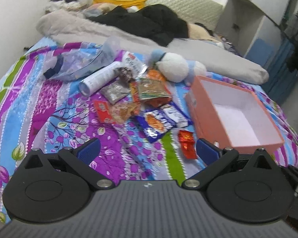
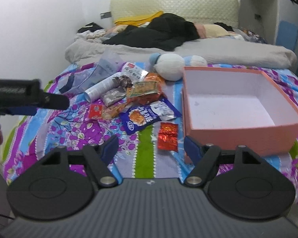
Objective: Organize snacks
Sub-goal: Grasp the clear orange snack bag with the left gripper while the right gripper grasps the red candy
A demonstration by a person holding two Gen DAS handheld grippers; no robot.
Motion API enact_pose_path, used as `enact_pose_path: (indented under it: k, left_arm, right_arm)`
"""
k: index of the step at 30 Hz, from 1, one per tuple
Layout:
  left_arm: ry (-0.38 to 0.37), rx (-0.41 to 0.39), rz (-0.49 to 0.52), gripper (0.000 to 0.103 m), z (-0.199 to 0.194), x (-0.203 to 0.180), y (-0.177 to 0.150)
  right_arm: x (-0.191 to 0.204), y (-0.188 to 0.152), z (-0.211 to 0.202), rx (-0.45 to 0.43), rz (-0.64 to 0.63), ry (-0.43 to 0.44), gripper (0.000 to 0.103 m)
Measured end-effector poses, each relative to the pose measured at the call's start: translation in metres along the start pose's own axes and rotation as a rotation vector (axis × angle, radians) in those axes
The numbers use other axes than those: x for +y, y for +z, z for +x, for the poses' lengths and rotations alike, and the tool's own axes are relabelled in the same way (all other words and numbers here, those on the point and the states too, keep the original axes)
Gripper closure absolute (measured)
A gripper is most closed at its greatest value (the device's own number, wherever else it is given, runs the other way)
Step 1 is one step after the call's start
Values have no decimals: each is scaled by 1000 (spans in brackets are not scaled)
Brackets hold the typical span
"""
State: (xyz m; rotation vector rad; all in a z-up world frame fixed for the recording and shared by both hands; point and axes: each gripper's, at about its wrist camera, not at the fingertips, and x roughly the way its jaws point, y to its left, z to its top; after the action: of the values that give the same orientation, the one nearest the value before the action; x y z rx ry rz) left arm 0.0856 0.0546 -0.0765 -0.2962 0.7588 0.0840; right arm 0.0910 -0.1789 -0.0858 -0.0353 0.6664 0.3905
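From the left wrist, the left gripper (image 1: 147, 148) hangs with jaws spread wide and empty above the bright floral bedspread (image 1: 39, 103); the loose heap of crinkly foil snack packets (image 1: 141, 97) lies just left of the empty salmon-pink cardboard box (image 1: 208, 117). From the right wrist, the right gripper (image 2: 151, 144) is likewise released, holding nothing, near the small red foil packet (image 2: 167, 136) (thin, flat, slippery): the jaws could pinch bedspread fabric with it, or nudge the light box askew
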Motion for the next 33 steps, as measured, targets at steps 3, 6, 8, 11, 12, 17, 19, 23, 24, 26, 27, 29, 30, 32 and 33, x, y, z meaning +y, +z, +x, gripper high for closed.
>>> enact_pose_path:
  k: [3,6,8,11,12,17,19,23,24,26,27,29,30,32,33]
  left_arm:
    - [11,8,-22,0,24,12,2]
    - [44,34,-39,0,52,26,4]
    - [57,50,-60,0,71,37,4]
    - [73,65,-88,0,99,55,6]
    - [78,67,-94,0,106,61,6]
    - [74,91,-154,6,147,90,12]
    - [64,86,-185,8,160,100,15]
    - [65,85,-247,20,185,116,19]
    - [59,86,-261,22,190,119,20]
    - [55,85,-282,32,201,125,22]
    - [54,89,-297,35,206,129,23]
    - [42,85,-323,42,213,134,25]
    - [42,79,-327,44,216,135,25]
    - [44,77,-338,52,221,138,26]
    - [42,75,-351,53,223,140,26]
  right_arm:
    - [6,0,19,2,-49,2,28]
    - [12,1,43,24,-74,17,29]
    - [17,2,62,42,-91,8,31]
    - [27,0,88,73,-114,-6,39]
    - [31,-1,98,86,-132,-24,41]
    - [43,-10,147,142,-234,-96,49]
    - [43,-15,163,171,-267,-123,51]
    - [39,-27,184,226,-362,-174,55]
    - [38,-29,187,239,-382,-180,56]
    - [37,-36,191,254,-427,-198,56]
    - [36,-40,192,261,-450,-201,56]
    - [36,-48,194,271,-513,-208,63]
    - [37,-52,194,263,-546,-223,65]
    - [39,-56,195,251,-596,-235,66]
    - [40,-57,195,243,-616,-242,71]
